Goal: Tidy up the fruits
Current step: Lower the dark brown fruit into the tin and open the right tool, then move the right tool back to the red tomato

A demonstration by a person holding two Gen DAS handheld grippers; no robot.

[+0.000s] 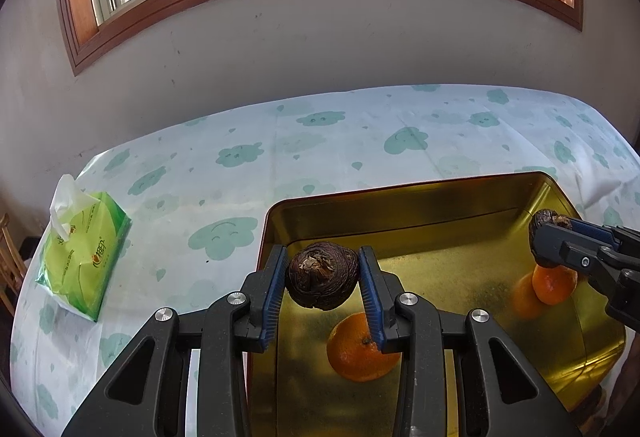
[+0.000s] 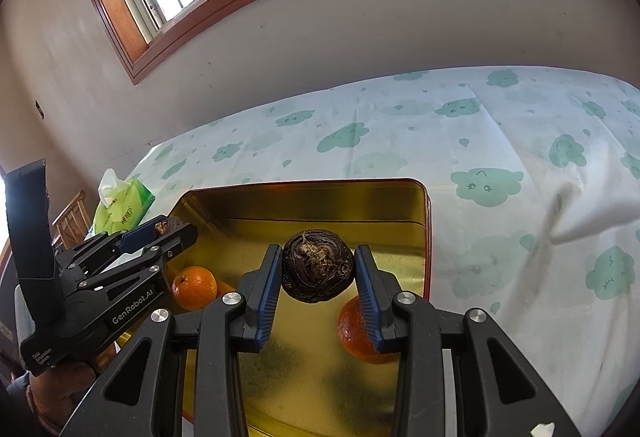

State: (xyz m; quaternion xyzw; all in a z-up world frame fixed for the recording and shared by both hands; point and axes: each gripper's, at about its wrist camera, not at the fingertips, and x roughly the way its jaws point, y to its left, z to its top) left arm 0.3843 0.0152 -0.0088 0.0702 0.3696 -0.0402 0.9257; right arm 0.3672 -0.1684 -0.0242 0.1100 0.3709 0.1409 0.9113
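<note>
Two oranges already sit in the gold tin (image 1: 404, 205) on the table (image 1: 320, 133): one orange (image 1: 356, 353) just below the left fingers, the other orange (image 2: 362, 333) under the right pair. Two dark wrinkled fruits are left to set down, I'd say. The left gripper (image 1: 323, 279) has its fingers closed narrowly on one dark fruit (image 1: 322, 275), held above the tin floor. The right gripper (image 2: 318, 269) pinches the other dark fruit (image 2: 318, 265) the same way, over the tin's far side.
</note>
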